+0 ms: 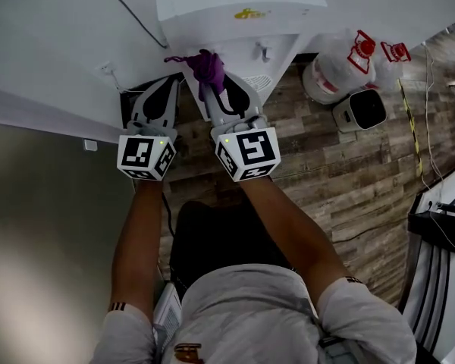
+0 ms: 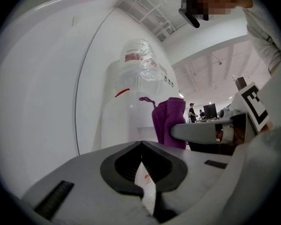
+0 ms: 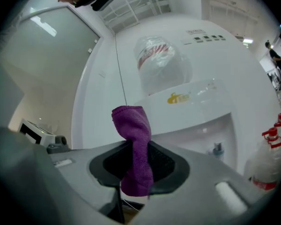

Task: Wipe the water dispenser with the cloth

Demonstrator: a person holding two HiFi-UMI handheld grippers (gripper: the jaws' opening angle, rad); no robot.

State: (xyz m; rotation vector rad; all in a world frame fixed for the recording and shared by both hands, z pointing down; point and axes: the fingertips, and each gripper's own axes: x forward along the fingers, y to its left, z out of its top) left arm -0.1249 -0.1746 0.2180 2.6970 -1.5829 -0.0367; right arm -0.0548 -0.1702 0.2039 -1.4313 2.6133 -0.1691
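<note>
The right gripper's jaws are clamped on the purple cloth, which is bunched into a narrow roll and held up just before the water dispenser's front; contact cannot be confirmed. The left gripper's jaws are pressed together with nothing gripped. With so little cloth past the tips, hard plastic could be dragged over the casing, or the roll pulled out by friction. The tap in the recess could be knocked and water released. Leftward sweep is narrowed by the left gripper just beside; a wall socket lies there, while spare bottles and a small white appliance stand on the floor to the right.
</note>
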